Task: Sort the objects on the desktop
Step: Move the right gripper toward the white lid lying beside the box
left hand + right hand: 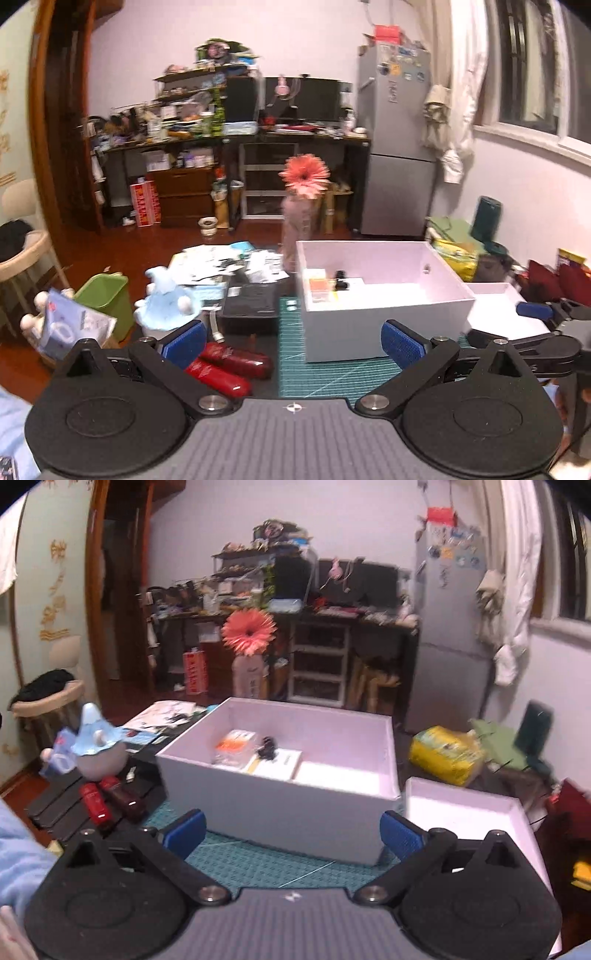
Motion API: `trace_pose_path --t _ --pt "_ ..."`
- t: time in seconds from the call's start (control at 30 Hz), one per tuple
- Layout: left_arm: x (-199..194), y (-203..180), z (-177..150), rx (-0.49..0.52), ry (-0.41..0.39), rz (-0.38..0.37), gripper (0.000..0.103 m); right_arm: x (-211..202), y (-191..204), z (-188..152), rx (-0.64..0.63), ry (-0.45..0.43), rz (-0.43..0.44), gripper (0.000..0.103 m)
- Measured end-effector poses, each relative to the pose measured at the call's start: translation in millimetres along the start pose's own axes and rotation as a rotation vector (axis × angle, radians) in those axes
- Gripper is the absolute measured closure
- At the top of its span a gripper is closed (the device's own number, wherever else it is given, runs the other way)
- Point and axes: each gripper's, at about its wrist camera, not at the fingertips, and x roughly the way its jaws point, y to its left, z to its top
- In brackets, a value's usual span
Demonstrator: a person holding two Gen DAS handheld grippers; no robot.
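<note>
Both grippers hang spread wide and empty above a cluttered desk, each facing a white box (384, 325) that stands on a green cutting mat (332, 373). The left gripper (293, 341) holds its blue pads (184, 341) well apart with nothing between them; the right gripper (293, 834) is likewise released, its pads (400, 832) framing the box's near wall (273, 812). Inside the box, toward its left end, lie an orange-and-white packet (236, 747), a small black item (267, 747) and a white card (279, 764); the rest of its floor is bare. A shallow white lid (469, 816) sits just beside the box on the right. Left of the mat, two red tubes (225, 365) lie side by side on a dark surface, close to the left gripper's left pad. Behind them stands a plush toy (98, 749) in a pale blue hat, with loose papers (221, 262) farther back. A pink bottle (297, 229) holding an orange flower (304, 175) stands just behind the box's far left corner. The right gripper's arm edges into the left wrist view at far right (535, 332). A light blue sleeve (22, 864) shows at lower left in the right wrist view
</note>
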Motion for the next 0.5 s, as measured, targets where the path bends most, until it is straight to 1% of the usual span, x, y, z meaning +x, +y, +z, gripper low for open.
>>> trace_pose_path --t 0.13,0.3,0.43,0.5 --pt "-1.8 -14.5 7.9 0.015 -0.082 -0.077 0.000 -5.0 0.6 -0.1 -0.004 -0.027 -0.011 0.002" --pt "8.4 -27.8 23.5 -0.030 -0.094 -0.145 0.000 -2.1 -3.5 -2.1 0.004 -0.011 -0.025 0.002" --pt "18.8 -39.0 30.0 -0.028 -0.156 -0.144 0.000 -2.3 -9.8 -4.3 0.023 -0.024 -0.023 0.002" --pt "28.3 -43.9 34.6 -0.029 -0.146 -0.147 0.000 -1.7 -12.4 -5.6 0.033 -0.030 -0.018 0.002"
